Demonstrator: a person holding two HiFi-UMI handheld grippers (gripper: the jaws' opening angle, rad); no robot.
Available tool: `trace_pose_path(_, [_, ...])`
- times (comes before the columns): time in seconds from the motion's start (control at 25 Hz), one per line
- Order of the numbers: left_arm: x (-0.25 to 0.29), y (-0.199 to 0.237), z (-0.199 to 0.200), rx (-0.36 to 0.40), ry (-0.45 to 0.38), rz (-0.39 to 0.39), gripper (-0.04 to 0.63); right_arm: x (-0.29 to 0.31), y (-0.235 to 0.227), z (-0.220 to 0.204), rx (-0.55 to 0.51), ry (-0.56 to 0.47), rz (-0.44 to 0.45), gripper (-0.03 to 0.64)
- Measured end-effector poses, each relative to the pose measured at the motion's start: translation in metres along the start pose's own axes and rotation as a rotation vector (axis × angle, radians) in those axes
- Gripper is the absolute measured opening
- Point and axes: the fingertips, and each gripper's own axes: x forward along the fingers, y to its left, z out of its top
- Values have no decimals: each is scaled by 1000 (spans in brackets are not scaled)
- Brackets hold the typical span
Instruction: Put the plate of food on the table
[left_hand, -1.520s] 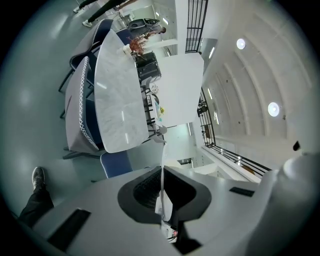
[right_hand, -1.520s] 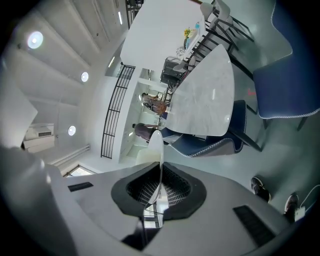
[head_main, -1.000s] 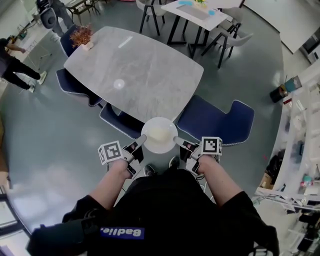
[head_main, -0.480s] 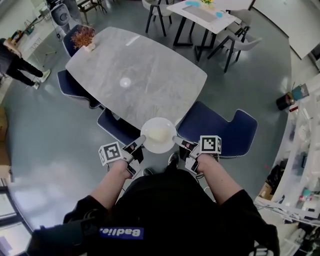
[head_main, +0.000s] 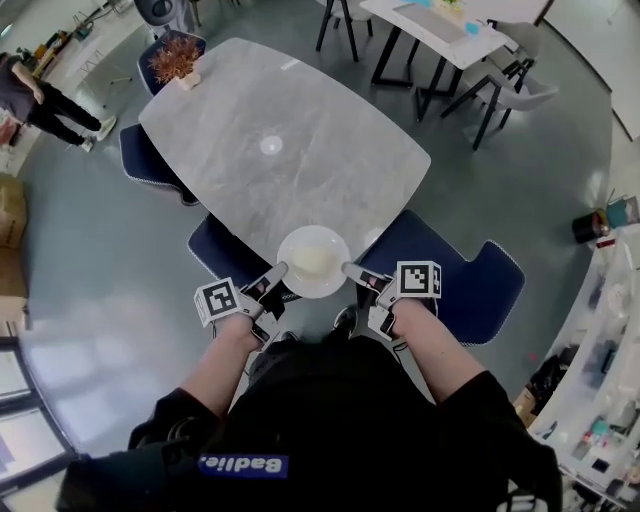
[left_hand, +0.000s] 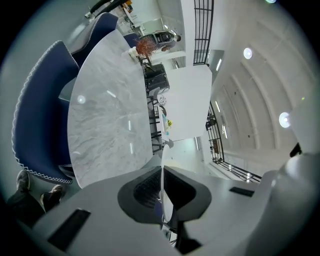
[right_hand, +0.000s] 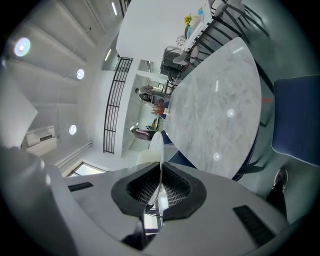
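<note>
A white plate with pale food on it hangs between my two grippers, just at the near edge of the grey marble table. My left gripper is shut on the plate's left rim, and my right gripper is shut on its right rim. In the left gripper view the thin plate rim stands edge-on between the dark pads of the left gripper, with the table ahead. In the right gripper view the plate rim runs likewise into the right gripper, beside the table.
Blue chairs stand at the table's near edge, one on the right and one on the left. A potted dry plant sits at the table's far end. A person stands far left. A white table with black legs is behind.
Both grippers have carried the plate forward toward the marble table. The table's near edge now lies right at the plate, where before blue chair and floor showed between them.
</note>
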Motion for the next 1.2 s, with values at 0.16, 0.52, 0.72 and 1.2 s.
trace_pose_path(0.16, [11,13,12,-25,-44,18,15,12,-10,17,2,37,4,18])
trace_pose_path(0.52, [36,30,50,-21,-32,24,15,43,-30,51,-11,32,-36,20])
trace_pose_path(0.72, [61,55,92,-7,-3,33,15,75,-47,84,1,-1,-67,20])
trace_pose_path(1.2, [95,98,140,29,26,55,15,119,-88,118,-33,-69,-159,20])
